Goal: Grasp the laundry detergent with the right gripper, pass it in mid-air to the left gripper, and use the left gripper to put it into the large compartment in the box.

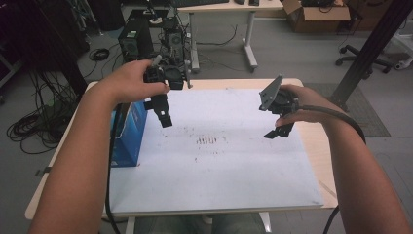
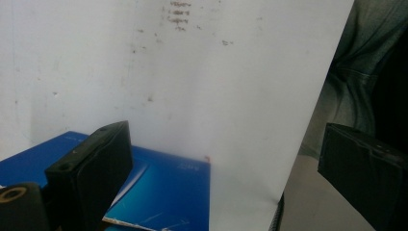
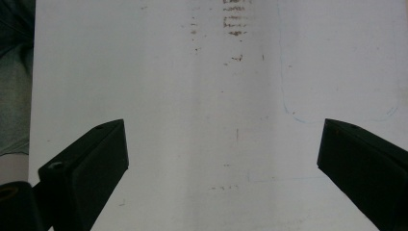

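Both claws are up over the white board (image 1: 234,165) that covers most of the worktop (image 1: 319,161), and neither has anything in it. The left claw (image 1: 164,117) hangs above the board's far left part, gripped in the person's left hand (image 1: 131,80), jaws pointing down toward the surface. In the left gripper view its two black jaws stand wide apart, released, with bare white board and the blue box (image 2: 163,192) showing between them.

That blue box (image 1: 130,136) is the nearest thing to it: it stands at the worktop's left edge, against the left edge of the white board, just beside and below the left claw. Claw and box are apart, no contact.

Over on the other side, the right claw (image 1: 278,131) hovers above the board's far right part, close to its right edge, held in the right hand (image 1: 304,105), with the grey three-cornered plate (image 1: 270,92) tilted up on top. The right gripper view has its jaws spread wide too, released, nothing but scuffed white board (image 3: 216,120) between them. A patch of dark smudge marks (image 1: 209,141) sits on the board roughly midway between the two claws.
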A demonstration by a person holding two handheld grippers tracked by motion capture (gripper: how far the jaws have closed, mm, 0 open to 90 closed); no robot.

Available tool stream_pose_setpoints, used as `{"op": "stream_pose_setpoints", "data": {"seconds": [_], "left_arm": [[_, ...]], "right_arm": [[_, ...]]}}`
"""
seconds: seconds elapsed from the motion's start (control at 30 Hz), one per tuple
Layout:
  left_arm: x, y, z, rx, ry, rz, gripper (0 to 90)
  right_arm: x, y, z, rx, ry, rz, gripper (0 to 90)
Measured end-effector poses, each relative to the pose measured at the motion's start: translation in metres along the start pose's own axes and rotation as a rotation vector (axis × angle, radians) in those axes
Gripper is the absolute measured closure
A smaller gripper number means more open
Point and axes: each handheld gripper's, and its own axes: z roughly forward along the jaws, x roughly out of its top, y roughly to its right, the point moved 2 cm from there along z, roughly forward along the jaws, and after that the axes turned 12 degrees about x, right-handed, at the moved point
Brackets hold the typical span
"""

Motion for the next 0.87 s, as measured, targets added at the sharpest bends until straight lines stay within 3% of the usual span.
{"op": "stream_pose_setpoints", "data": {"seconds": [0.87], "left_arm": [[0.0050,-0.0065,0.0058,-0.004,0.006,-0.005,5.5]], "right_arm": [[0.0005,0.0004,-0.0007,-0.009,0.000,0.006,3.9]]}}
